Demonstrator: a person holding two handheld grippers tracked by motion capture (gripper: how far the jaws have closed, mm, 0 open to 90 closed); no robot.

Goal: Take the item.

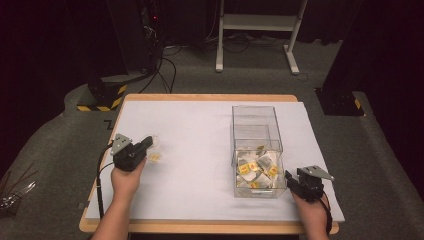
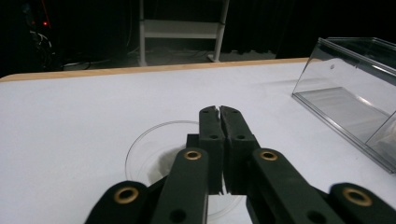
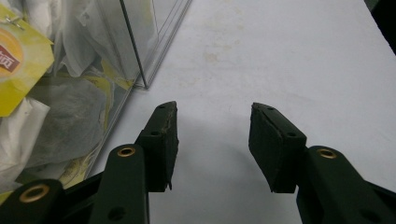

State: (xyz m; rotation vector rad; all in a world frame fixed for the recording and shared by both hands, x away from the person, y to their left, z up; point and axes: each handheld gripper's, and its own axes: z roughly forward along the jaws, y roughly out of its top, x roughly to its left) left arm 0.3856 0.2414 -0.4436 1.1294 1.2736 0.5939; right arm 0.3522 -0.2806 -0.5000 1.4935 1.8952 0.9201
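- The left claw has its 2 jaws pressed together, tip against tip, with nothing visible between them.
- Right under and around those jaws lies a shallow clear dish on the white table cover; its round rim curves out to the left of the claw.
- From above, the left claw points away from the person, and a small yellow-tagged tea bag lies just beside it, on its right.
- The right claw is spread wide, holding nothing, with bare cover between and ahead of its jaws.
- Just to the left of the right claw stands a clear plastic box, near but not touching the left jaw.
- Inside the box, tea bags with yellow tags lie heaped against the wall nearest the claw.
- From above, the right claw sits at the box's near right corner.
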